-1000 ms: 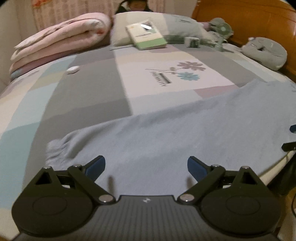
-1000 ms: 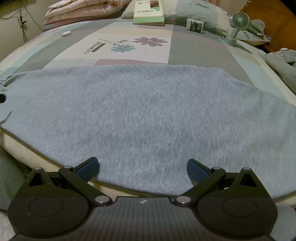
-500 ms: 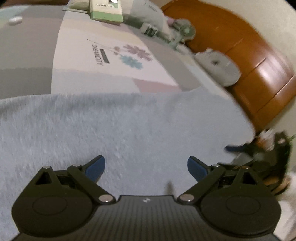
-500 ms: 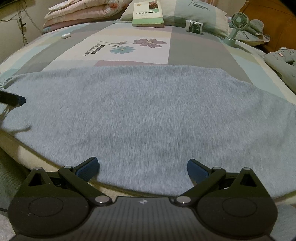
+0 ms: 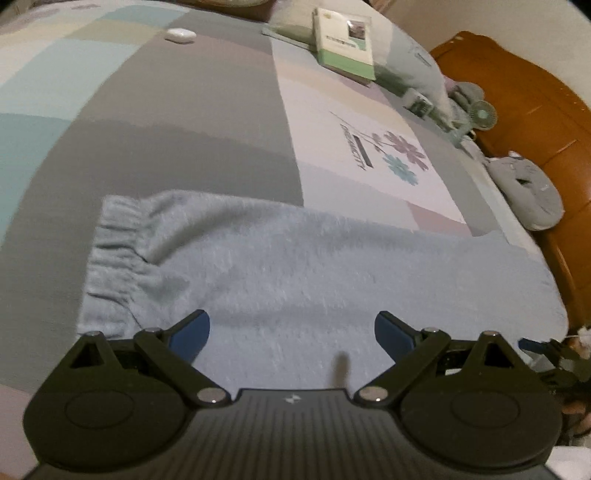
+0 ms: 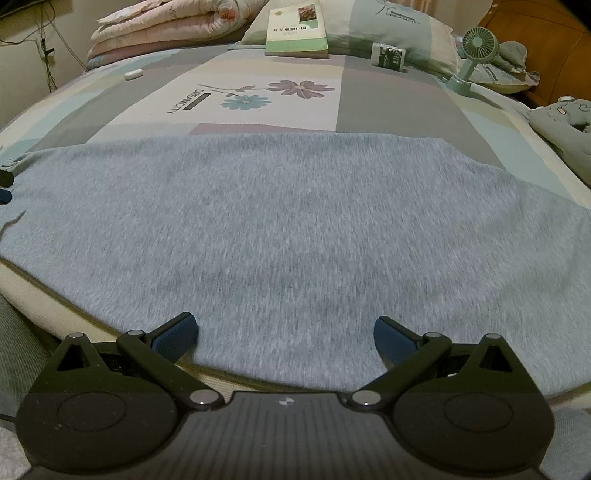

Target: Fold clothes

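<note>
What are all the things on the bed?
garment: 1, grey-blue, spread flat across the near edge of the bed; ribbed cuff at its left end
bedspread: 1, grey, teal and cream patches with flowers, under everything
book: 1, green and white, on the pillow
pillow: 1, pale green, at the far end
quilt: 1, pink, folded, far left
fan: 1, green, far right
small box: 1, white and dark, by the pillow
white case: 1, far left
cushion: 1, grey, right side
headboard: 1, orange wood
left gripper: open, over the garment
right gripper: open, over the garment
</note>
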Tool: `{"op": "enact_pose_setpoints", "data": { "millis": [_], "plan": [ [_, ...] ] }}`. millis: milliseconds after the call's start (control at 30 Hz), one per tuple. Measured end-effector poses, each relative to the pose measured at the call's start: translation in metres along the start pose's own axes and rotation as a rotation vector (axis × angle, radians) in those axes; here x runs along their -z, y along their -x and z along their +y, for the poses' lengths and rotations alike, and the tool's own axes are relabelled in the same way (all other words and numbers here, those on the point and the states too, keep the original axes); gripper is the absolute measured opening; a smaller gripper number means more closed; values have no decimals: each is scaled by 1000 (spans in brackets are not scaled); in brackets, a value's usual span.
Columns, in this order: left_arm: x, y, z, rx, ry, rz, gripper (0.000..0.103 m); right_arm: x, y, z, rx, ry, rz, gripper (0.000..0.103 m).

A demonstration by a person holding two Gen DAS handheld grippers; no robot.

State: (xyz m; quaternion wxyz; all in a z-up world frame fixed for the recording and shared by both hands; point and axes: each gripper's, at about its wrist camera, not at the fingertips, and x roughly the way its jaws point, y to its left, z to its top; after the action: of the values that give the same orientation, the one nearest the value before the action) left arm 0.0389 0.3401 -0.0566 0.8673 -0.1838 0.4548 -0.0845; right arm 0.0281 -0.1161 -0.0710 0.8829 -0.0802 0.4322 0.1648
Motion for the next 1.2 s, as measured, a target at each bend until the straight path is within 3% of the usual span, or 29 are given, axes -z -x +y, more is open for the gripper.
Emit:
{"op": "enact_pose_setpoints", "data": {
  "millis": [200,433,500,600,700,833,1033,1100,1200],
  "plan": [
    [-21,-19,-28,55,-82,-14,96,-1,0,1,3,-1,2,103],
    [-22,-31,-23,-207,-43,-57,96,0,0,0,0,-1,2,103],
    [-16,-26,-36,-261,-98,-80,96,0,0,0,-1,0,2,103],
    [-2,-20,-56,-281,-210,-116,97,-4,4,-1,-9,7,11,103],
    [11,-25,-64,-278,-273,-103,97,-7,19,-8,8,34,-52,103],
    [18,-34,-55,-301,-246,-60,97,-13,33,-40,116,28,-106,103],
    [19,-33,-50,-288,-232,-62,97,-30,17,-119,220,-11,-90,103],
    [20,-33,-50,-286,-237,-61,98,-40,10,-142,228,11,-64,103],
    [21,-33,-48,-279,-233,-61,99,-50,3,-185,111,-30,-17,103]
  ]
}}
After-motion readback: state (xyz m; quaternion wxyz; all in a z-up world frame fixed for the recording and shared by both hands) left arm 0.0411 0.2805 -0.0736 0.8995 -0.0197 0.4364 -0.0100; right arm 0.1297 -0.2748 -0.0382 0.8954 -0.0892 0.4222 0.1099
